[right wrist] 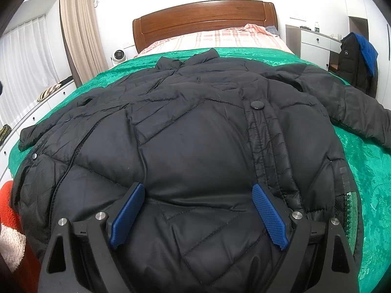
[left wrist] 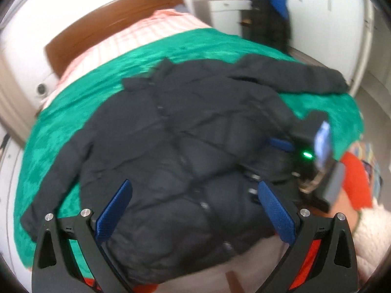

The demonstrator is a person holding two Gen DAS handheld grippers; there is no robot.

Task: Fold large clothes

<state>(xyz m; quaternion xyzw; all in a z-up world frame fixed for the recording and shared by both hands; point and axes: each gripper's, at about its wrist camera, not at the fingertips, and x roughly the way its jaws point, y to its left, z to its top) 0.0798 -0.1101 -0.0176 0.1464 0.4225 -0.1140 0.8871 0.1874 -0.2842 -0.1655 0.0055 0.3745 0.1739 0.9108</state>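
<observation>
A large black quilted puffer jacket (left wrist: 185,146) lies front up and spread on a green bedspread (left wrist: 80,112), collar toward the headboard, both sleeves out to the sides. My left gripper (left wrist: 195,190) is open and empty above the jacket's hem. In the right wrist view the same jacket (right wrist: 195,134) fills the frame, and my right gripper (right wrist: 198,193) is open and empty just above its lower front. The right gripper also shows in the left wrist view (left wrist: 281,144), over the jacket's right side. The left wrist view is blurred.
The bed has a wooden headboard (right wrist: 202,14) and a pink plaid sheet (right wrist: 220,36). A dark coat with a blue garment (right wrist: 356,58) hangs at the right by white cabinets (right wrist: 315,44). Curtains (right wrist: 75,31) and a low white ledge (right wrist: 36,112) run along the left. A red and white sleeve (left wrist: 354,183) is near.
</observation>
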